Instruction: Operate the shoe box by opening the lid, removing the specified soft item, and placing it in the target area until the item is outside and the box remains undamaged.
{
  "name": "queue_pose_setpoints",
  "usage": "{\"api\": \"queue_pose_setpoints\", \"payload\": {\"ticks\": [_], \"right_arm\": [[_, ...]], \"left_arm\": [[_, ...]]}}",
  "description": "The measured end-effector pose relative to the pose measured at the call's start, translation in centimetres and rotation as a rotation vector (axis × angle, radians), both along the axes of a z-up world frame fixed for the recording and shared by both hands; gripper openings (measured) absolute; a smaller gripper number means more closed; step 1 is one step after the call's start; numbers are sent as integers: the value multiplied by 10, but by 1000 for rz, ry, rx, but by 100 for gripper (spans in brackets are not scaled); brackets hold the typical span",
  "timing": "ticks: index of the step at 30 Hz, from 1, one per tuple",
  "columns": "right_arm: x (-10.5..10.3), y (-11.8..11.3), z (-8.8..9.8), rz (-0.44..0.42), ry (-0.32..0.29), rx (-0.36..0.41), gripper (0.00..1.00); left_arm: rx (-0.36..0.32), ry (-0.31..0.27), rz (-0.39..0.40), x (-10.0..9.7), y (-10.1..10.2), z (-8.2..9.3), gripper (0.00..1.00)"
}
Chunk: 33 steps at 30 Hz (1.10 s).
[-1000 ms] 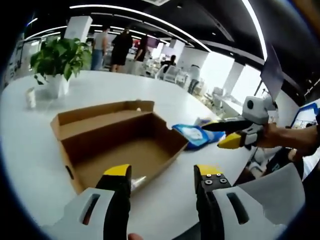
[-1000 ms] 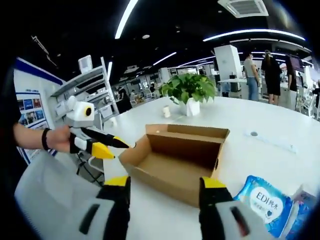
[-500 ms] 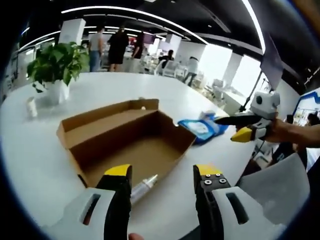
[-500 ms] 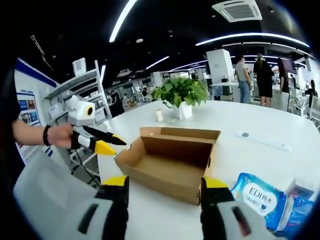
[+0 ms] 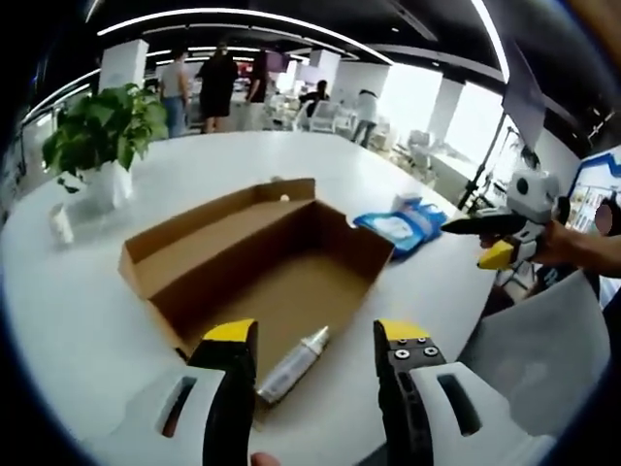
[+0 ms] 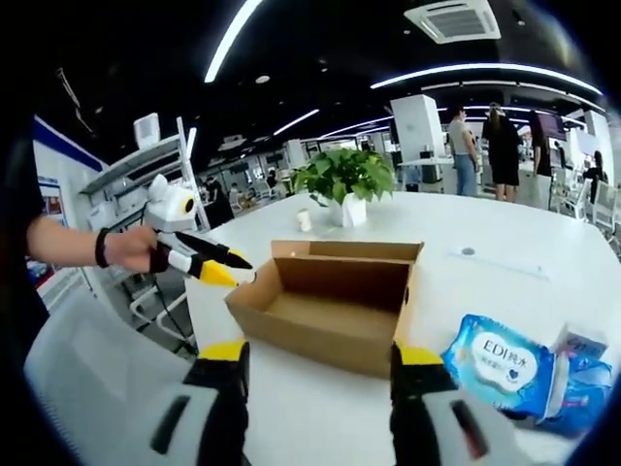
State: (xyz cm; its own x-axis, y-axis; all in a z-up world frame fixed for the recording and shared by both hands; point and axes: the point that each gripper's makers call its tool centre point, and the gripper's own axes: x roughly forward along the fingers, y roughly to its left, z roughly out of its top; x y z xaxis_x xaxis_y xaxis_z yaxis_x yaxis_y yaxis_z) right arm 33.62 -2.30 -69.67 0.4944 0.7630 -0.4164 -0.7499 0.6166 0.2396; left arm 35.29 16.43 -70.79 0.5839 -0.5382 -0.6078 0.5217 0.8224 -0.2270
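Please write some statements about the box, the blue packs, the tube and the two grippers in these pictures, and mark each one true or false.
1. The cardboard box is open. True.
2. The blue packs lie inside the box. False: they lie on the white table, beside the box.
3. A white tube lies in the box. True.
4. The left gripper is shut on the tube. False: its jaws stand apart, holding nothing.
5. The right gripper holds a blue pack. False: it is open and empty.
6. A potted plant stands on the table. True.
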Motion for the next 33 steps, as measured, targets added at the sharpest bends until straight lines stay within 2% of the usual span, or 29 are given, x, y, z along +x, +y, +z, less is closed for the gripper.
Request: {"api": "queue_pose_setpoints", "payload": {"ticks": [8,14,24,33], "right_arm": [[-14,4,-2,-22,6,8,57],[-20,6,-8,-9,2,-22,57],[-25,4,-6,-38,-1,-16,58],[-25,2,-9,-46,-2,-24,58]], "left_arm": [[44,2,-28,17,12,-4,47],[85,11,-68,27,13,-9,47],[189,51,-198,38,11,-30,47],[218,112,-277,42,4,-51,47]]}}
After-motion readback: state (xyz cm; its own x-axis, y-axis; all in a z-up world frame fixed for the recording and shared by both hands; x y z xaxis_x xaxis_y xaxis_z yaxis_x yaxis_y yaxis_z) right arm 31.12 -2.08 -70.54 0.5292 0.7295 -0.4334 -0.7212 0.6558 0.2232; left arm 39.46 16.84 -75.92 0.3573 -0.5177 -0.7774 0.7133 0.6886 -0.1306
